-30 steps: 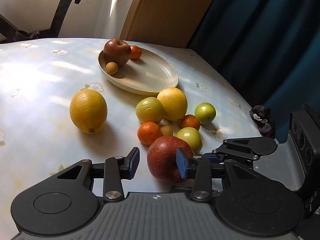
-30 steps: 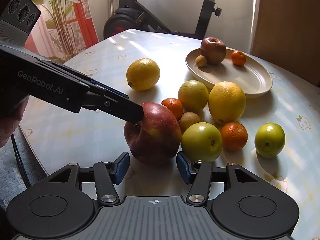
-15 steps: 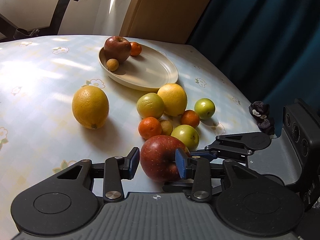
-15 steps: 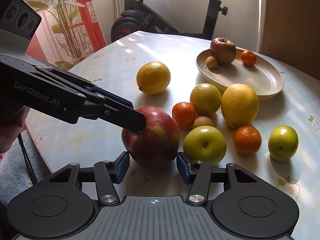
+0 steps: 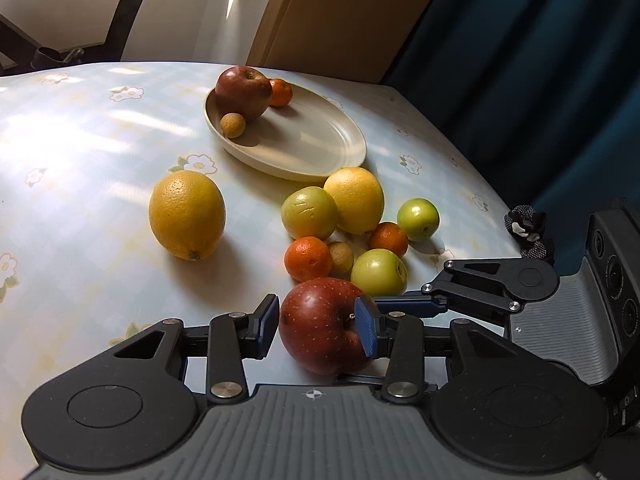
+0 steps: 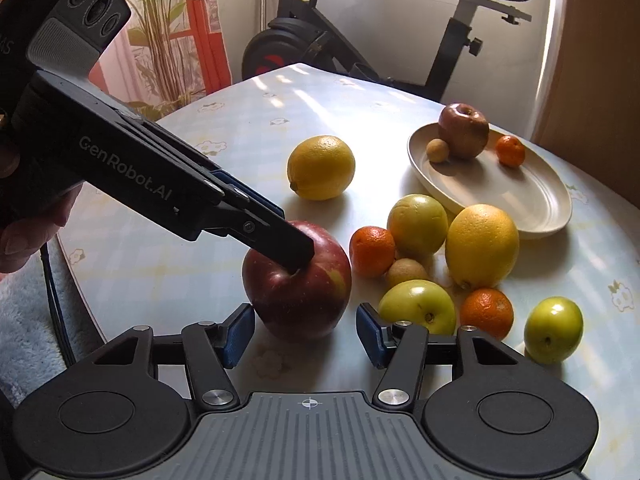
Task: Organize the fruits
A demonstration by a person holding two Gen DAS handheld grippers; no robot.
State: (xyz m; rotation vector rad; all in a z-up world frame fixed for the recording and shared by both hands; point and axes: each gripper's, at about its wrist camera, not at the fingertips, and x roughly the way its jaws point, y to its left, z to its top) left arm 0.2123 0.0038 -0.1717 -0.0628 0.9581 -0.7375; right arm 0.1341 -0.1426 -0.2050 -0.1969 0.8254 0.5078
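A red apple (image 5: 316, 320) (image 6: 298, 300) rests on the table near its front edge. My left gripper (image 5: 316, 328) straddles it, jaws opening. Its right pad sits at the stem hollow, and a thin gap shows at its left pad. In the right wrist view that fingertip (image 6: 294, 250) touches the apple's top. My right gripper (image 6: 304, 332) is behind the apple, jaws opening, with a gap at each pad. A cream plate (image 5: 316, 140) (image 6: 520, 196) holds another red apple (image 5: 240, 90), a tangerine (image 5: 281, 92) and a small brown fruit (image 5: 233, 125).
Loose fruit lies between the apple and the plate: a big yellow citrus (image 5: 354, 204), green apples (image 5: 308, 212), tangerines (image 5: 308, 258) and a small brown fruit. A second yellow citrus (image 5: 187, 214) lies apart on the left. A dark curtain hangs past the table's right edge (image 5: 492, 200). An exercise bike (image 6: 360, 52) stands behind the table.
In the left wrist view the apple has shifted left, so it now sits nearer the left pad. Both pairs of jaws stand a little wider. The right view has rolled slightly.
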